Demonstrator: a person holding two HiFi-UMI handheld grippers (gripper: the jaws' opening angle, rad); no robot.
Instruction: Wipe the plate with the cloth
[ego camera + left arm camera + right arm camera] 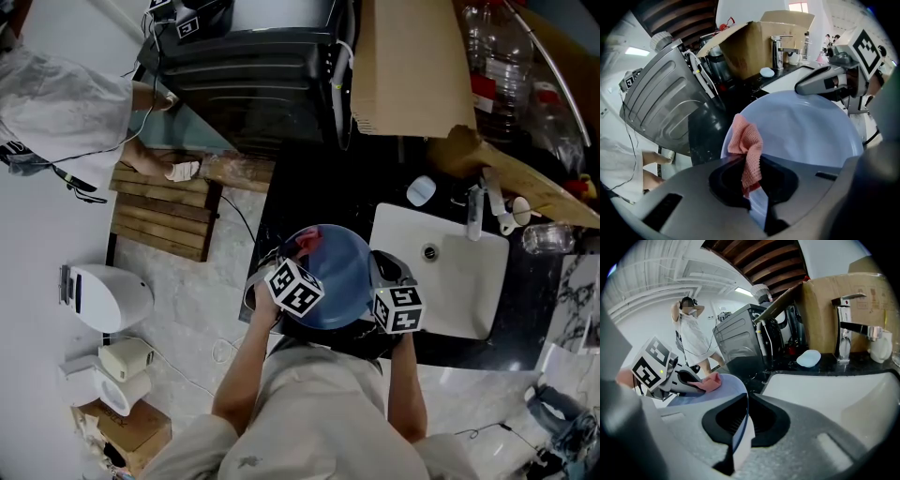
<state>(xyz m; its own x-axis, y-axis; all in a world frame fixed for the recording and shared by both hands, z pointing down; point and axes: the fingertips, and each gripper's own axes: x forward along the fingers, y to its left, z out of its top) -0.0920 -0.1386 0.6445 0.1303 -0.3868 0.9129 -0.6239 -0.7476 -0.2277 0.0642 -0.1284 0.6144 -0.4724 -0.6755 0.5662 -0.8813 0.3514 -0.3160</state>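
A pale blue plate (336,274) is held in the air over the black counter, left of the sink. My right gripper (740,427) is shut on the plate's rim (738,423), holding it edge-on. My left gripper (751,180) is shut on a pink cloth (749,149), which lies bunched on the plate's face (806,131) near its left edge. In the head view the pink cloth (307,243) shows at the plate's upper left, with the left gripper (286,272) beside it and the right gripper (384,281) at the plate's right side.
A white sink (441,267) with a chrome tap (843,333) lies to the right. A blue soap bar (421,190) sits on the black counter (319,187). A cardboard box (408,66) and a dark appliance (253,66) stand behind. A person (691,329) stands at the far left.
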